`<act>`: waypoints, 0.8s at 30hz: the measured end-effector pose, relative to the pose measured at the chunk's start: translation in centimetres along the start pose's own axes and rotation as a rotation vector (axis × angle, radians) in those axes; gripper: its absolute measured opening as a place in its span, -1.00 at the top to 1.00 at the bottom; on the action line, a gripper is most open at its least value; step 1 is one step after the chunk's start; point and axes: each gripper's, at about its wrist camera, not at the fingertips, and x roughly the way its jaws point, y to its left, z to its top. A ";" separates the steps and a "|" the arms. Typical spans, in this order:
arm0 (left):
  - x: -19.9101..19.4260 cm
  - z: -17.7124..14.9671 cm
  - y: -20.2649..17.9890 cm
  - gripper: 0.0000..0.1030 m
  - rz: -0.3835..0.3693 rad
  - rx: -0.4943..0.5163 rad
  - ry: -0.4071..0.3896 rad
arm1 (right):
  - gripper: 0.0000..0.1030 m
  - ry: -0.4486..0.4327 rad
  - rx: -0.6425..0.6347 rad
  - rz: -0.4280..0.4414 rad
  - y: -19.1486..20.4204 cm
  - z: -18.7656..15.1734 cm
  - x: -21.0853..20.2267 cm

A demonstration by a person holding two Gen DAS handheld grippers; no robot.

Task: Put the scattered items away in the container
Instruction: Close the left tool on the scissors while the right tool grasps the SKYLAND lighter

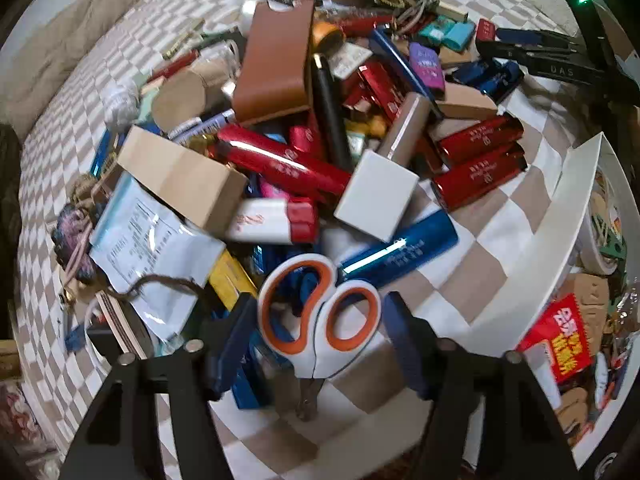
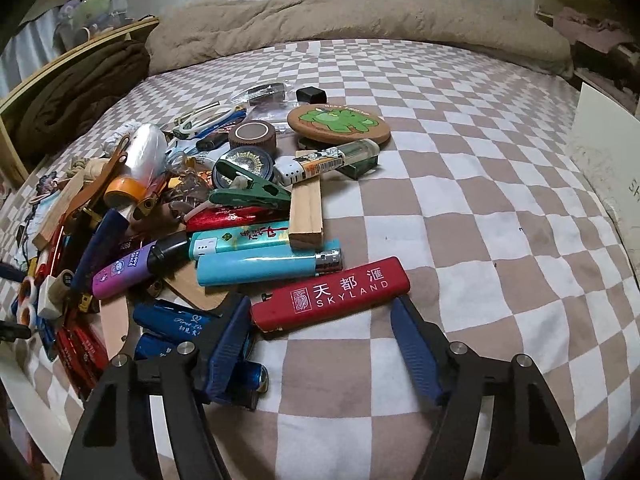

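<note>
The left tool (image 1: pixel 320 336) points steeply down over the heap of small items on the checked bed (image 2: pixel 460 184), its black arms rising from the bottom of its view. Its blue fingers (image 1: pixel 232 344) stand on either side of the white-and-orange scissors (image 1: pixel 318 312), straddling the two handle loops; whether the pads press on the handles cannot be told. Beside the scissors lie a blue lighter (image 1: pixel 400 250) and a white box (image 1: pixel 376 196). The white container (image 1: pixel 532 264) shows at the right of that view, its rim just beside the heap, with packets already inside.

The right tool (image 2: pixel 320 320) slants down toward the near edge of the heap. A red lighter (image 2: pixel 332 294) lettered SKYLAND lies crosswise between its fingertips, both of which meet the lighter's ends in a narrowed grip. Just beyond it lies a light blue lighter (image 2: pixel 260 270).
</note>
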 end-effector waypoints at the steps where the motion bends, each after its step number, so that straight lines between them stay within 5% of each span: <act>1: 0.0 0.0 0.0 -0.25 0.001 -0.003 0.003 | -0.41 -0.001 0.001 0.001 -0.1 -0.1 -0.1; 4: -0.2 -0.2 0.0 -0.25 0.015 -0.012 -0.011 | -0.34 -0.006 0.005 0.002 -0.2 -0.2 -0.2; 5: -0.3 -0.3 0.0 -0.23 0.016 -0.016 -0.019 | -0.08 -0.011 0.010 -0.008 -0.2 -0.3 -0.3; 8: -0.8 -0.7 0.7 0.05 0.023 -0.046 -0.049 | 0.15 -0.023 0.045 -0.023 -0.8 -0.4 -0.6; 24: -1.3 -2.6 3.0 -0.01 0.046 -0.132 -0.094 | 0.19 -0.025 0.071 -0.011 -1.1 -0.5 -0.7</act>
